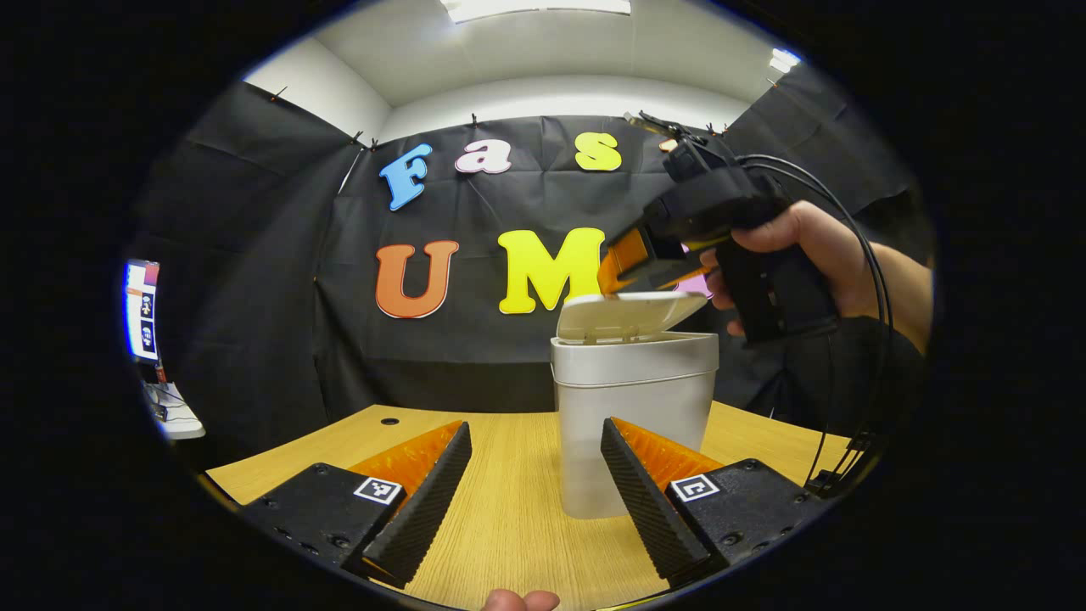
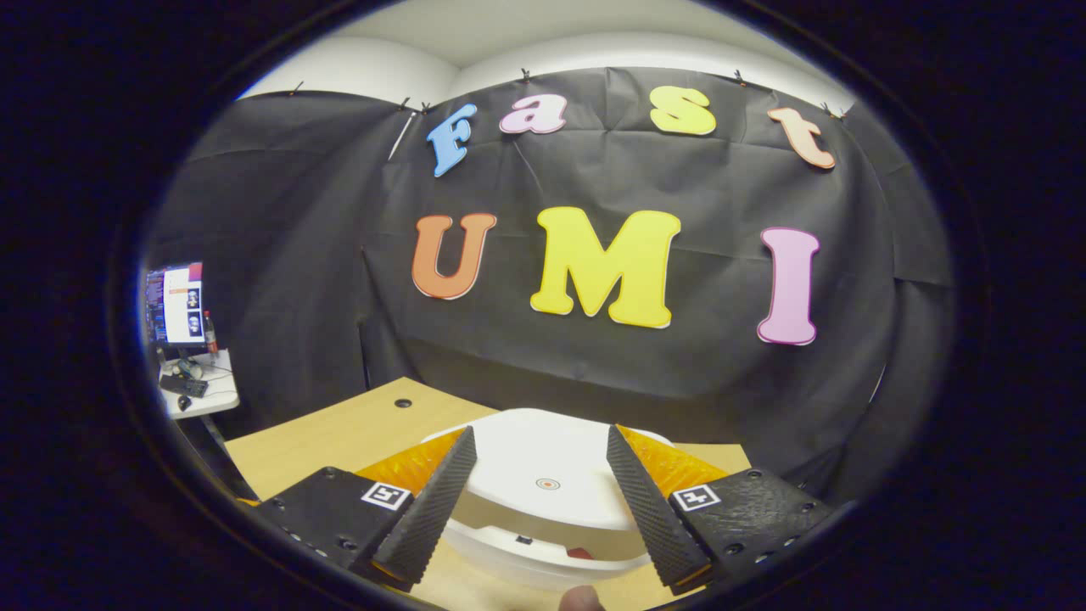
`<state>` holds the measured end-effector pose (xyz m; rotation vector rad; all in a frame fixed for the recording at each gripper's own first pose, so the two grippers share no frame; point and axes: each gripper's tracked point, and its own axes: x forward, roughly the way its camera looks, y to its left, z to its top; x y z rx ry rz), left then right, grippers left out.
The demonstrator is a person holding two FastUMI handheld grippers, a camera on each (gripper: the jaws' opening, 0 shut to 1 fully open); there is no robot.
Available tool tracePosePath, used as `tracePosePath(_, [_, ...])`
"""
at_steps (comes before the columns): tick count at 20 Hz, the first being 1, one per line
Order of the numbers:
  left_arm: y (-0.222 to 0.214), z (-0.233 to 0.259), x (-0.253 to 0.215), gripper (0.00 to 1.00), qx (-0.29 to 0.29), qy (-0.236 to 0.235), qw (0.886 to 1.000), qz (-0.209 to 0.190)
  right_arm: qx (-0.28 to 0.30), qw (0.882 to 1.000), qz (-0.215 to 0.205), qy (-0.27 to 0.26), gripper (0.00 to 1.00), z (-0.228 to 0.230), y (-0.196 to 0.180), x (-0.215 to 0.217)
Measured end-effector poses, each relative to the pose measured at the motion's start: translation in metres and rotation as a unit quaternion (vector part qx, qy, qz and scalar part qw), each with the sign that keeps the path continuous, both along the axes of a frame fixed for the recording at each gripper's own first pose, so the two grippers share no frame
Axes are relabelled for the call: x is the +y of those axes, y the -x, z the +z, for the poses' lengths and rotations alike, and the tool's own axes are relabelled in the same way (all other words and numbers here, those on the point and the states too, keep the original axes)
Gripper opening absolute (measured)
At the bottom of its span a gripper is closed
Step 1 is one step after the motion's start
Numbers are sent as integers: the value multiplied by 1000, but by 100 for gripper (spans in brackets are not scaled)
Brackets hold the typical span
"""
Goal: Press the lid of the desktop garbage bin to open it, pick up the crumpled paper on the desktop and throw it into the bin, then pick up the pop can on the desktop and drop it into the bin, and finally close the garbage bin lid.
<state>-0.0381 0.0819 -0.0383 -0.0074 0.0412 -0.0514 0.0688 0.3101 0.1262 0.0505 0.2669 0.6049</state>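
Both grippers idle, jaws spread, grasping nothing. I judge task near end: no paper or can on table (image 1: 509,509) around bin (image 1: 632,424), so likely dropped in; lid (image 1: 628,312) part-raised, closing left. My right gripper (image 1: 619,270) touches lid's top edge. Left gripper (image 1: 536,501) waits just before bin's front.
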Motion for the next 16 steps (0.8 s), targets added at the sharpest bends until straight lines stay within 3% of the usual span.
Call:
tracePosePath(5, [3,3,-1,99,-3,7,1000,-1,59,998,-6,-31,96,-43,5,-5])
tracePosePath(9, [4,7,5,99,-11,9,1000,4,35,999,-8,-15,99,-42,7,-5])
tracePosePath(16, [4,5,6,99,-7,15,1000,4,7,998,-27,-59,98,-47,11,-7])
